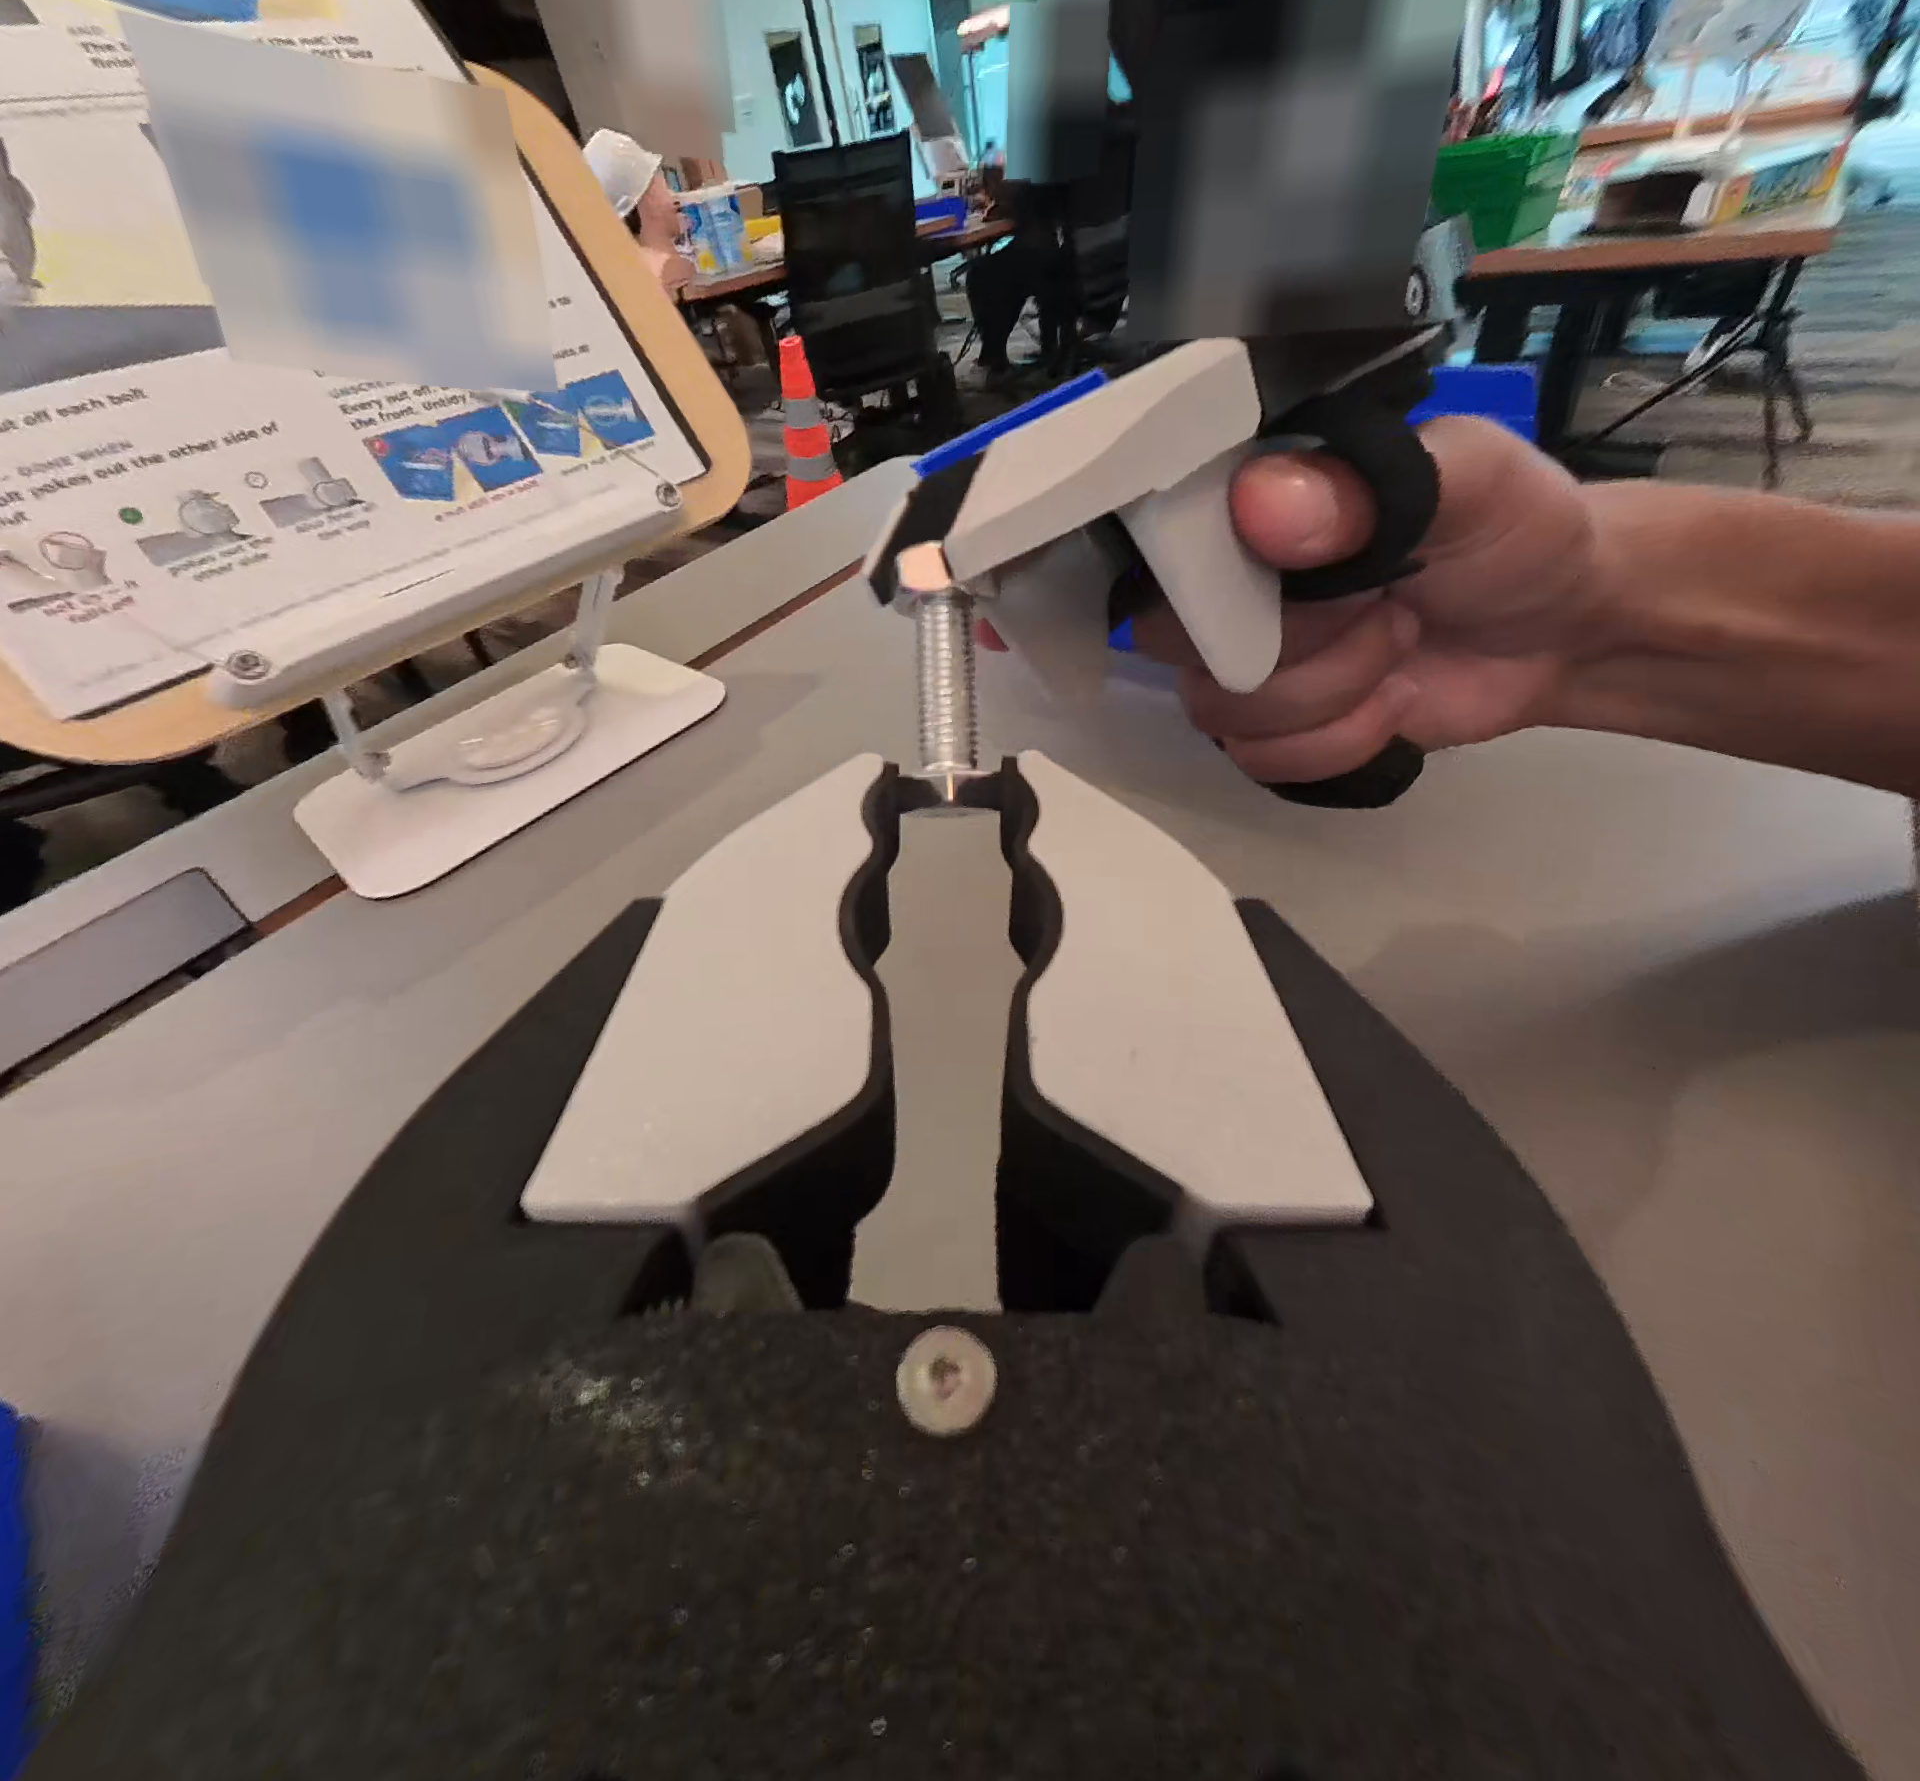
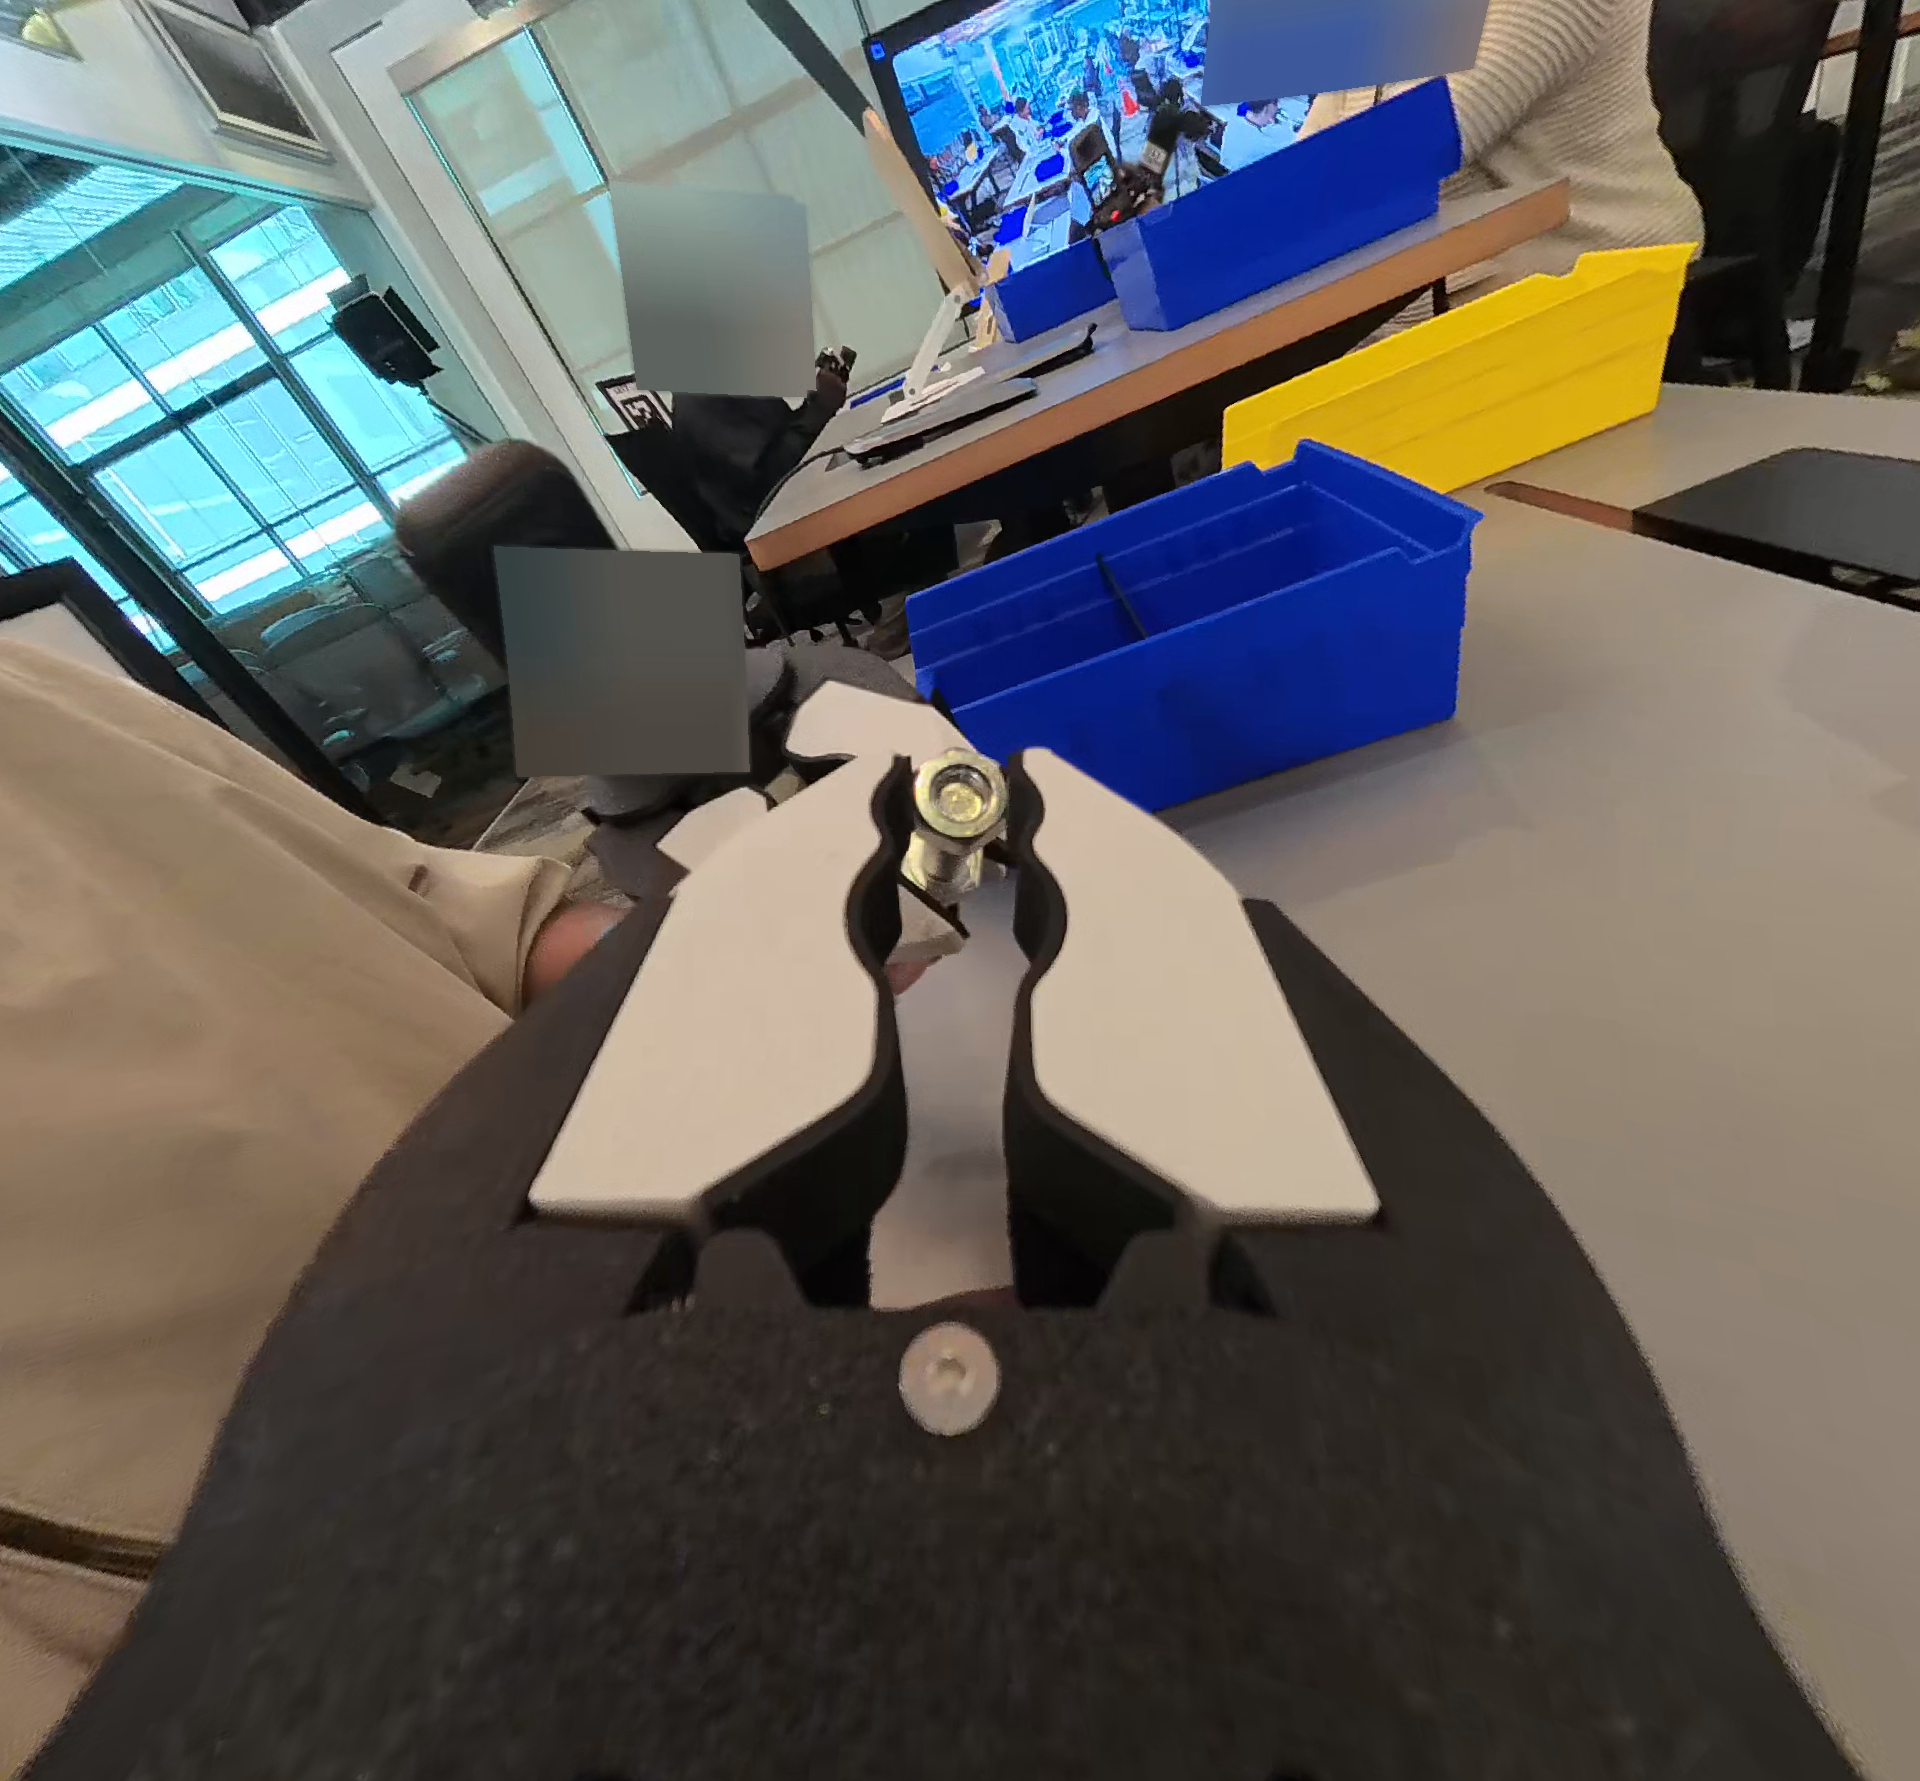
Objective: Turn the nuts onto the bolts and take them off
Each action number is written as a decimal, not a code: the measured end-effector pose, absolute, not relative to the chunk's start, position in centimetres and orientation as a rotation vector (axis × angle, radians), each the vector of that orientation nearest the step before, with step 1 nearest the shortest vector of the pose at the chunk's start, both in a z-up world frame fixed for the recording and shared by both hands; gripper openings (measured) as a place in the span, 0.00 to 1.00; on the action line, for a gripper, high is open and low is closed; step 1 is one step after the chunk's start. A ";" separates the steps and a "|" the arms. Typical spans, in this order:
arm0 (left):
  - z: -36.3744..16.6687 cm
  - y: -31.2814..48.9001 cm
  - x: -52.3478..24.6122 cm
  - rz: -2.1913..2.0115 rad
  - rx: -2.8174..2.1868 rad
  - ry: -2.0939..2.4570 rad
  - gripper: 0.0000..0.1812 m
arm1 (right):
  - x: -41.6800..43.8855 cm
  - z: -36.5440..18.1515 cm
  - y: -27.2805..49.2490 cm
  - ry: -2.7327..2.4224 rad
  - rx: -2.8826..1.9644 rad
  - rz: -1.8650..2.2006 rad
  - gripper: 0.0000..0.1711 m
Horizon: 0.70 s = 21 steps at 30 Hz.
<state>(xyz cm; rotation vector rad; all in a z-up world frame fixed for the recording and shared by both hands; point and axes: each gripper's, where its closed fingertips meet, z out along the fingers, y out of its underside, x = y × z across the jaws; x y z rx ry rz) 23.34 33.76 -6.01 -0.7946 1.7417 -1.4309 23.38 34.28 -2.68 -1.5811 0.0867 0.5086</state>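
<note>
The bolt (image 1: 943,682) tip is hidden between the left hand-held gripper (image 1: 948,781) fingertips, nut unseen there

blue bin (image 2: 1195,651) blocks ahead | table (image 2: 1662,900) right open | left probably blocked: sleeve (image 2: 208,952)

The left wrist view is taken from just behind the left gripper (image 1: 948,786), low over the grey worktop (image 1: 1455,952) and looking forward along its fingers (image 1: 748,983) toward an instruction board (image 1: 343,443) and the room beyond. The right wrist view is taken from just behind the right gripper (image 2: 951,796), angled slightly downward along its own fingers (image 2: 1153,993) toward a blue bin (image 2: 1195,651), a yellow bin (image 2: 1455,370) and windows. Shared by both views, very close to each lens, are the upright bolt (image 1: 943,682) (image 2: 951,822), the two sets of fingertips meeting at it, and the worktop.
</note>
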 end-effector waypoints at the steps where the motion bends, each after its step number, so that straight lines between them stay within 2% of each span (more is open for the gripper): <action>1: -6.1 33.7 23.3 -1.464 -0.799 1.742 0.10 | 23.3 -2.7 34.3 0.094 -1.585 0.514 0.10; 14: -6.6 34.1 23.4 -1.669 -0.912 1.734 0.10 | 23.4 -3.1 35.5 0.110 -1.668 0.464 0.14; 17: -6.6 34.1 23.3 -1.700 -0.919 1.736 0.10 | 23.5 -3.2 35.7 0.118 -1.665 0.461 0.10; 21: -6.8 34.2 23.5 -1.698 -0.928 1.738 0.10 | 23.7 -3.3 35.8 0.119 -1.669 0.459 0.10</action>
